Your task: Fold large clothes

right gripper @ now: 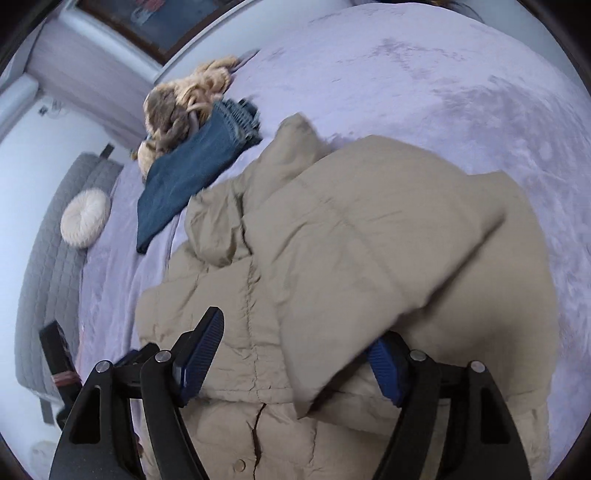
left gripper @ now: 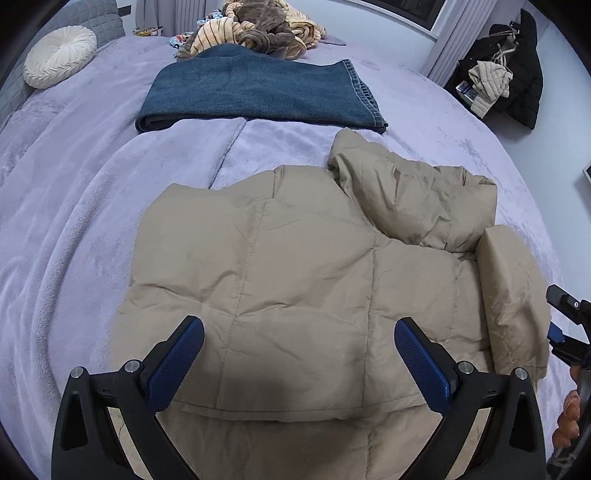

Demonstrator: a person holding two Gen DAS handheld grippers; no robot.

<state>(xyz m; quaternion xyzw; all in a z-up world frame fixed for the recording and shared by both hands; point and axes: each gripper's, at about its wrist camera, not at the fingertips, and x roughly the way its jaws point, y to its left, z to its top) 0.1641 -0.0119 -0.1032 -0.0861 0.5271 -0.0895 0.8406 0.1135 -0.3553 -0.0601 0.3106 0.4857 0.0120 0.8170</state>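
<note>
A beige puffer jacket lies spread on the lilac bed, with one side folded over its middle. My left gripper hovers open just above the jacket's near hem, holding nothing. My right gripper is open over the jacket; a folded sleeve drapes across its right finger, which is partly hidden. Its left finger is free of the cloth. The right gripper also shows at the right edge of the left wrist view.
Folded blue jeans lie beyond the jacket, with a heap of striped and brown clothes behind. A round white cushion sits by the grey headboard. A dark coat hangs at the right. The lilac bedcover surrounds the jacket.
</note>
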